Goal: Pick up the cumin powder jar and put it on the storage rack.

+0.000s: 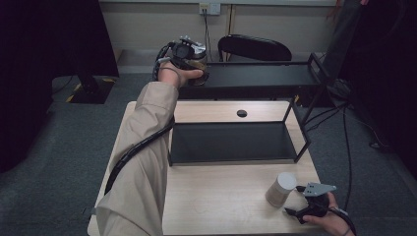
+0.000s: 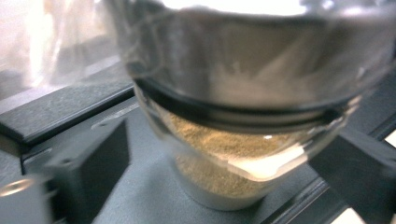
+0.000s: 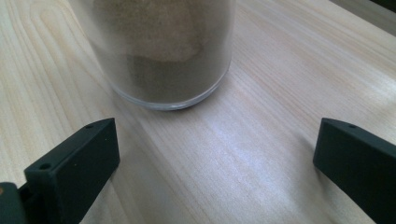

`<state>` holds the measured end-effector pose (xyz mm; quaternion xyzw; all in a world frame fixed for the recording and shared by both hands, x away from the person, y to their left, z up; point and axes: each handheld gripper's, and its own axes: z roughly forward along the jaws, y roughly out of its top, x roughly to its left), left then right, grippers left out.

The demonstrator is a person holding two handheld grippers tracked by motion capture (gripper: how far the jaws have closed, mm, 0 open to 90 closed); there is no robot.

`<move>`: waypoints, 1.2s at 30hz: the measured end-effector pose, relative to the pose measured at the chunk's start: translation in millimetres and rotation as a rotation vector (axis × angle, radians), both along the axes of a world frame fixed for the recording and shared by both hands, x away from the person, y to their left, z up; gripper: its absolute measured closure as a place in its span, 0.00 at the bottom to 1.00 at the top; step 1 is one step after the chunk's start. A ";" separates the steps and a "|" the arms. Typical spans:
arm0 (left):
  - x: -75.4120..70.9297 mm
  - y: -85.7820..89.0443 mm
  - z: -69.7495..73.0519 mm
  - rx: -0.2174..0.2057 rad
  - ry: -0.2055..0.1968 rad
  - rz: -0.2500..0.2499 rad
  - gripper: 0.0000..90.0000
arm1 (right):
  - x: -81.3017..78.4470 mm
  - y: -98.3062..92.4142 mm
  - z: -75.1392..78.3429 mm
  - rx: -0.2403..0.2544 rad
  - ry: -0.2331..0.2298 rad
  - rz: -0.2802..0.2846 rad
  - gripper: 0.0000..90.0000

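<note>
While a glass jar [image 2: 243,140] is held between the left gripper [image 1: 189,61] jaws over the shelf [image 1: 255,73], the right gripper [image 1: 302,205] is kept wide open, empty, near another jar [image 3: 163,51].

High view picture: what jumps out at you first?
The long beige sleeve reaching far across the table to the black shelf's top level, where the left tongs hold a glass jar of brown powder. Near the front right, the right tongs sit open beside another jar.
</note>
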<state>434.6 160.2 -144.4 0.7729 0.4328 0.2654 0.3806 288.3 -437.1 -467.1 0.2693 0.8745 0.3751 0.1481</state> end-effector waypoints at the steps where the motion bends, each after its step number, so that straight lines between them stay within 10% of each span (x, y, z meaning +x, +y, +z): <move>1: -1.7 -0.4 -0.8 -0.001 -0.008 0.002 0.01 | -0.1 0.0 0.0 0.000 0.000 0.000 0.00; 36: -71.8 25.0 -41.9 0.009 -0.110 -0.157 0.01 | -0.3 -0.1 0.0 0.000 0.000 -0.001 0.00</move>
